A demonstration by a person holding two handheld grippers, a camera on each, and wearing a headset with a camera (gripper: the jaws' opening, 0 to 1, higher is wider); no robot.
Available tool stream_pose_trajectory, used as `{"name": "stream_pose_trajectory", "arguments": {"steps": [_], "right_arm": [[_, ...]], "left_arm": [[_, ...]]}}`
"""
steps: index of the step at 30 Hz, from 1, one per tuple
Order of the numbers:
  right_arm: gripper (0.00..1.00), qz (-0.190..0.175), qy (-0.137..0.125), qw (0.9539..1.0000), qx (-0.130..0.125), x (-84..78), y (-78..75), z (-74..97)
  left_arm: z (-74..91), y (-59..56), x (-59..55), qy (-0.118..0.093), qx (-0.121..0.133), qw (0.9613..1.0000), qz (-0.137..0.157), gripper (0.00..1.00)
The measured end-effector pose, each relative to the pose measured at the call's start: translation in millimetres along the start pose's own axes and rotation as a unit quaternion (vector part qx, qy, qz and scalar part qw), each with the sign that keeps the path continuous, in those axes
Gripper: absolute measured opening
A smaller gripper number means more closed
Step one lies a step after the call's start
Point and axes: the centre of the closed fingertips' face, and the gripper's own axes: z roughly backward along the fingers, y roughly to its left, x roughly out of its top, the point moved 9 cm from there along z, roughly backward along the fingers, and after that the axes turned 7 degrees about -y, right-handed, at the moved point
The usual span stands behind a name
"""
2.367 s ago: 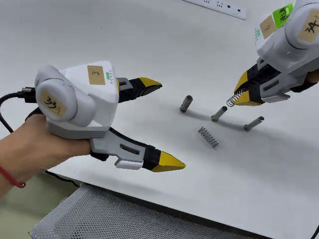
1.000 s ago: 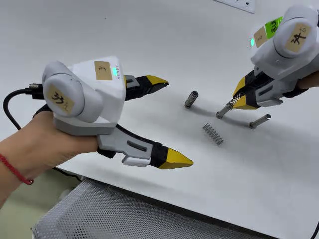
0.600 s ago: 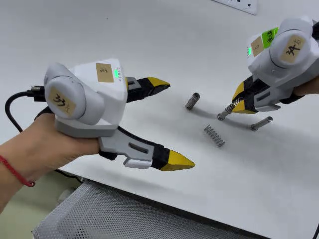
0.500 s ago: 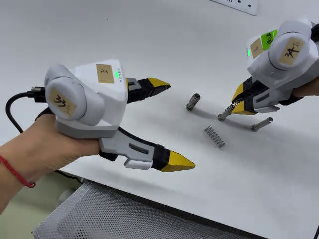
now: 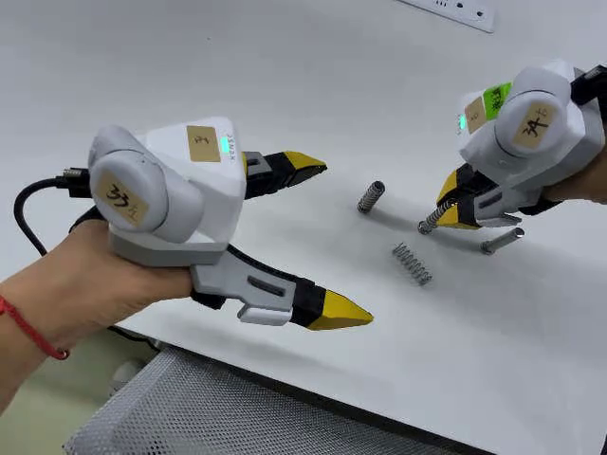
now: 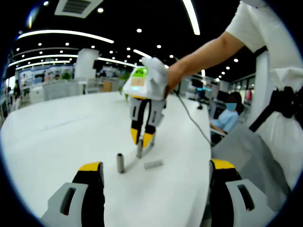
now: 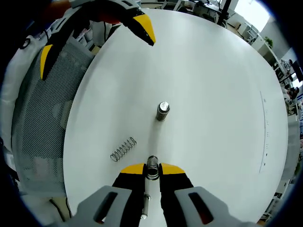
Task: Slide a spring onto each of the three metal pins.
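Lower than 2.4 seconds ago, the right gripper (image 5: 449,214) has brought its held spring (image 7: 152,165) from above the middle pin (image 5: 427,225) down onto it.

At the left, the left gripper (image 5: 327,237) hovers over the near edge of the white bench (image 5: 237,66), with jaws wide apart and nothing between them. Next an upright pin (image 7: 164,105) stands with a fitted spring (image 5: 370,197) around it. A loose spring (image 5: 412,263) lies flat, closer to the near edge. The right gripper is closed on the held spring at the middle pin. Just right of it, a bare pin (image 5: 501,240) lies on its side.

A power strip (image 5: 455,9) sits at the far edge, and grey mesh (image 5: 190,408) shows below the near edge. Behind the bench, the left gripper view shows a big hall with ceiling lights (image 6: 191,16).
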Motion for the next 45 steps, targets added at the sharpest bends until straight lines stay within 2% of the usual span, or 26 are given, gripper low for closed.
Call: {"name": "stream_pose_trajectory", "arguments": {"steps": [24, 29, 38, 43, 45], "right_arm": [[0.13, -0.009, -0.002, 1.0, 0.0, -0.7, 4.0, -10.5], [0.16, -0.011, -0.007, 0.9999, -0.002, -0.5, 3.2, -10.0], [0.22, -0.017, -0.027, 0.9994, -0.013, 4.0, 7.6, 5.3], [0.26, -0.029, -0.056, 0.9976, -0.027, 8.1, 11.0, 23.0], [0.28, -0.034, -0.071, 0.9963, -0.035, 1.7, 9.6, 24.7]], "left_arm": [[2.5, 2.3, -1.3, 0.004, 0.003, 1.0, 0.001, 0.93], [2.6, 2.6, -0.1, 0.004, 0.004, 1.0, -0.001, 0.93], [3.1, 1.8, 3.4, 0.009, 0.002, 0.9999, -0.007, 0.92], [4.3, 1.2, 4.8, 0.013, 0.001, 0.9999, -0.01, 0.92], [5.2, 0.7, 5.6, 0.015, 0.001, 0.9998, -0.012, 0.92]]}}
